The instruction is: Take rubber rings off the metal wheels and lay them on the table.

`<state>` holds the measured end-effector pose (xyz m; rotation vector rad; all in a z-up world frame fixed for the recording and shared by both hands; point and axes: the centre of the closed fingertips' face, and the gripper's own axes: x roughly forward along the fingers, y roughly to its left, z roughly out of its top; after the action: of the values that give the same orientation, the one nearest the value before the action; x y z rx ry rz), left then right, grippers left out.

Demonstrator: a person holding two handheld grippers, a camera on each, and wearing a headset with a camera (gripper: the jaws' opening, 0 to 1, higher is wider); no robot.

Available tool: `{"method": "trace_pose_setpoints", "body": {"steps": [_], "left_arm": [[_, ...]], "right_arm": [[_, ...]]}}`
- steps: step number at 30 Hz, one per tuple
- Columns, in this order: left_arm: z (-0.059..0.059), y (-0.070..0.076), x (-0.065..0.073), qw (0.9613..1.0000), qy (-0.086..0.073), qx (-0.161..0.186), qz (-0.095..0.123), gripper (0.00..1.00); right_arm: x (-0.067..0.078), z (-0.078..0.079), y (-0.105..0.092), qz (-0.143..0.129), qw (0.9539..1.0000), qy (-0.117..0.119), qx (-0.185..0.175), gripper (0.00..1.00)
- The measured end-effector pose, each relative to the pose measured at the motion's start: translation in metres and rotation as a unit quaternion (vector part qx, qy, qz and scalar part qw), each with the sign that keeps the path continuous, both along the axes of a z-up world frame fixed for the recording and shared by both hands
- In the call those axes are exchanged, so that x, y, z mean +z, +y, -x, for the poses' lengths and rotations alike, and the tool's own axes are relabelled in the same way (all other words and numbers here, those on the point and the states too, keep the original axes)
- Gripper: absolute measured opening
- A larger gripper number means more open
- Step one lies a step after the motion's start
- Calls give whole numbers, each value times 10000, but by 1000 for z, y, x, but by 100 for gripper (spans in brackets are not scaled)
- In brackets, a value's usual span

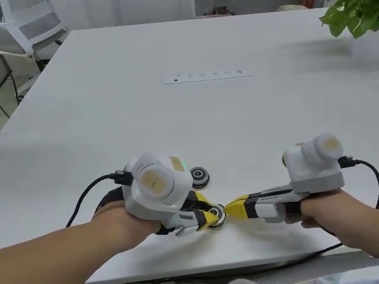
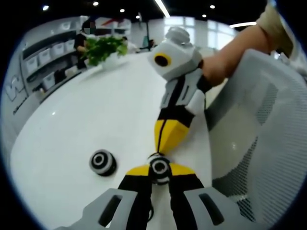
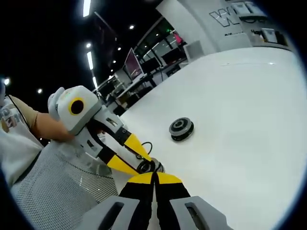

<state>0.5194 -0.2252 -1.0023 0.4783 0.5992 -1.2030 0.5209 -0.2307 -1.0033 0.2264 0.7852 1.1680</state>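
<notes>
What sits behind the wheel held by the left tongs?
The right tongs, tips together, meet the wheel; white table lies beyond. The wheel covers what, if anything, those tips pinch.

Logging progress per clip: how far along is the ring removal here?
Nothing looks finished. In hand: the left tool clamps one wheel, with the shut right tool tip at it. Left: that ring, plus the second wheel on the table, dark ring still on.

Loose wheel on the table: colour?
The loose wheel has a black outer ring and pale metallic centre; left gripper view shows it best.
</notes>
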Motion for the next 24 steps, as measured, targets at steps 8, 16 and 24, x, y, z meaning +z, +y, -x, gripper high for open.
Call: {"method": "trace_pose_setpoints", "body": {"steps": [8, 16, 24], "left_arm": [[0, 0, 0, 10000, 3, 1, -2, 13], [0, 0, 0, 10000, 3, 21, 3, 13], [0, -1, 0, 10000, 17, 6, 14, 13]], "right_arm": [[3, 0, 0, -7, 10000, -53, 40, 0], [4, 2, 1, 18, 9999, -125, 74, 0], [6, 5, 2, 30, 9998, -163, 110, 0]]}}
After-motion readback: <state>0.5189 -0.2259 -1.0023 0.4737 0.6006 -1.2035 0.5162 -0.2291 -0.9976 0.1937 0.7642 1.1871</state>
